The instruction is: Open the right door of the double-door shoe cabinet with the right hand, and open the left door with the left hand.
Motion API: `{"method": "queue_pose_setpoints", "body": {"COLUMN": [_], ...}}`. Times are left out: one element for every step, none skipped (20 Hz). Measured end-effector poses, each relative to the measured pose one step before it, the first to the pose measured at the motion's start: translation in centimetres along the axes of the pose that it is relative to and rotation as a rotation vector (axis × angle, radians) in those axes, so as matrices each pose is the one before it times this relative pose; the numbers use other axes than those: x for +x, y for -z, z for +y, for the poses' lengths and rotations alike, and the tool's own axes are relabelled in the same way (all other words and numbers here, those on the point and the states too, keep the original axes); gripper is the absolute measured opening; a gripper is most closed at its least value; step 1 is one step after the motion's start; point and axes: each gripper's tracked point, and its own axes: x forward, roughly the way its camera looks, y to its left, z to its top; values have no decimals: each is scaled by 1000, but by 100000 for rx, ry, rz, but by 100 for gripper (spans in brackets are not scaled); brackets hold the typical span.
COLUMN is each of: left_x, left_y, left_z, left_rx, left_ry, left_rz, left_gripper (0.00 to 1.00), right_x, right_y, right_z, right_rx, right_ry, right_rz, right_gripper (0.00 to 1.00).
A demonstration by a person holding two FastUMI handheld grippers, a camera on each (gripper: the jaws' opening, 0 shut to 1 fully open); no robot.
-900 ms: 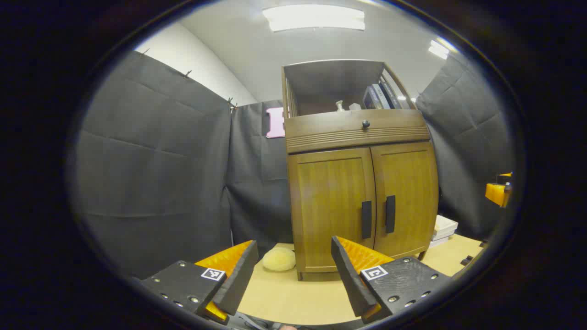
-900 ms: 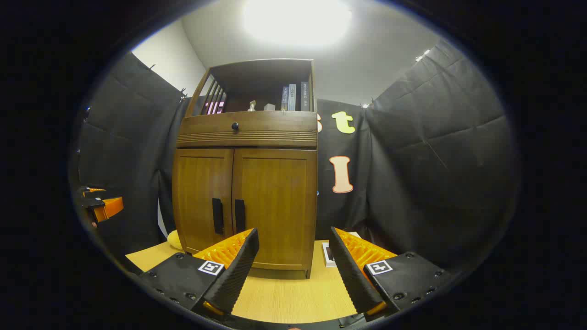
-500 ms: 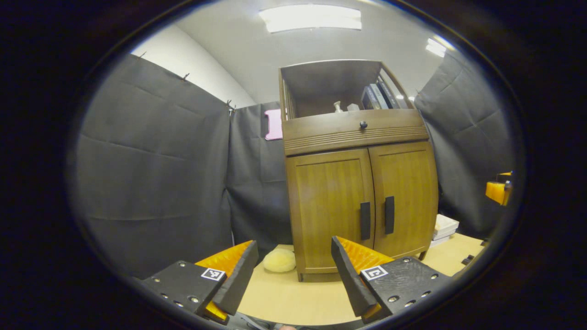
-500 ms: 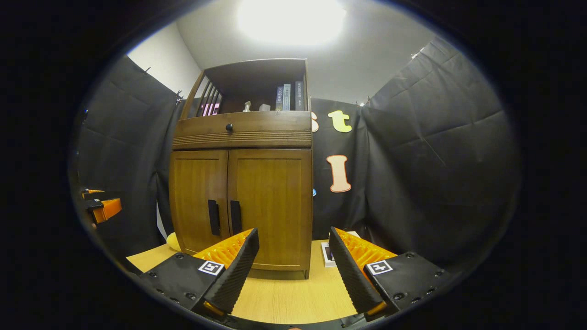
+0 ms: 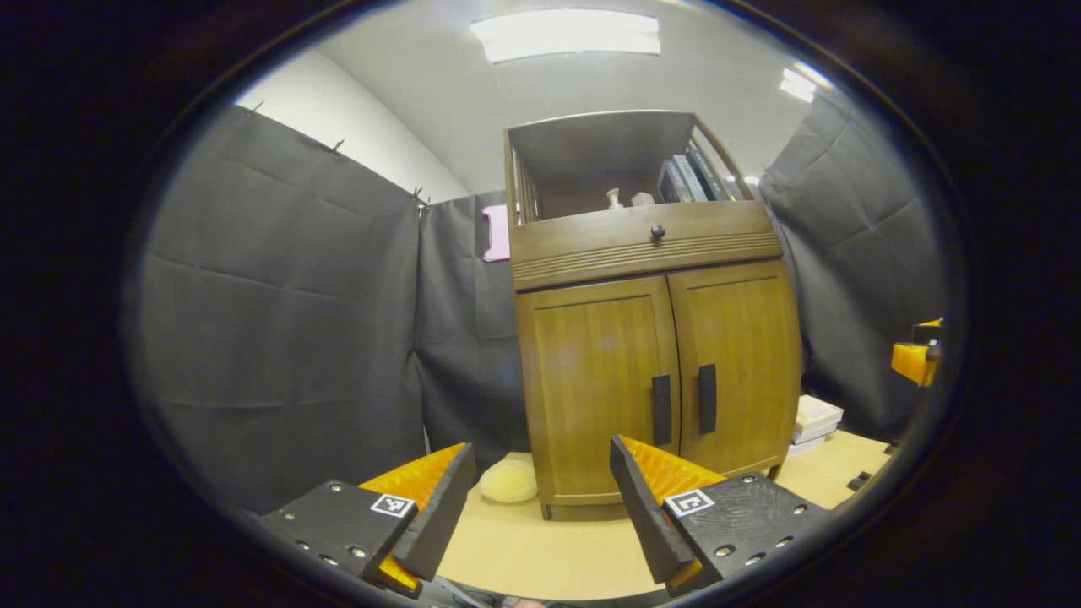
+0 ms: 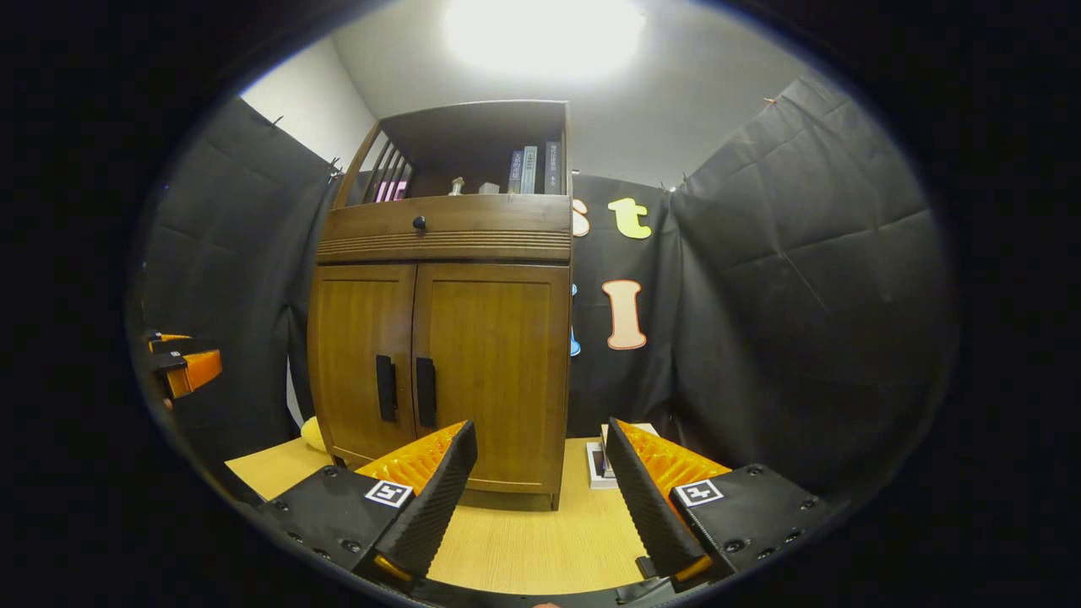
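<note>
A light wooden table (image 5: 540, 557) carries everything. A pale yellow fluffy ball (image 5: 508, 480) lies near the table's back edge, close to the black cloth wall (image 5: 279, 321). A small stack of white boxes (image 5: 815, 418) sits toward the table's right side, by the cloth there. On an open shelf, up high, several books (image 6: 530, 170) stand upright, with a small pale bottle (image 6: 457, 186) beside them. A ceiling light (image 5: 564, 35) glows overhead.

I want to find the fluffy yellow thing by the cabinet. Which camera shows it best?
The left gripper view: the yellow ball lies in full sight left of the cabinet. In the right gripper view it peeks out behind the cabinet's corner.
</note>
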Motion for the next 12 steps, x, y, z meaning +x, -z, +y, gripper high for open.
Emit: {"method": "queue_pose_setpoints", "body": {"left_x": [-114, -66, -81, 7, -12, -8, 23, 60, 101, 121, 99, 194], "left_y": [326, 8, -81, -145, 114, -57, -25, -65, 106, 61, 166, 184], "left_z": [-190, -172, -272, -147, 21, -45, 5, 45, -18, 6, -28, 5], "left_rx": [118, -450, -492, -58, 241, 545, 677, 521, 245, 142, 124, 100], "left_ry": [-593, -422, -352, -573, -272, 90, -522, -453, -109, 331, 520, 825], "left_rz": [1087, 281, -632, -327, 181, 49, -348, -282, -315, -227, -28, 394], "left_gripper": [92, 91, 91, 91, 91, 91, 91, 91, 91, 91, 92, 92], "right_x": [322, 323, 569, 642, 680, 742, 872, 840, 899, 990, 1046, 981], "right_y": [75, -119, -363, -74, 123, 6, -225, -104, -59, -126, -192, 204], "right_z": [67, 347, 396, -20, 90, 599, 714, 615, 647, 502, 498, 607], "right_rx": [-245, -178, -488, -542, 382, 1444, 1950, 1642, 943, 500, 544, 1039], "right_ry": [-878, -1744, -1568, -281, -165, -1157, -1260, -1014, -799, -245, -122, 14], "right_rz": [-286, -1341, -2258, -985, -138, 226, -82, 137, 169, 3, 77, 837], "right_gripper": [97, 97, 97, 94, 96, 97, 97, 99, 97, 94, 97, 97]}}
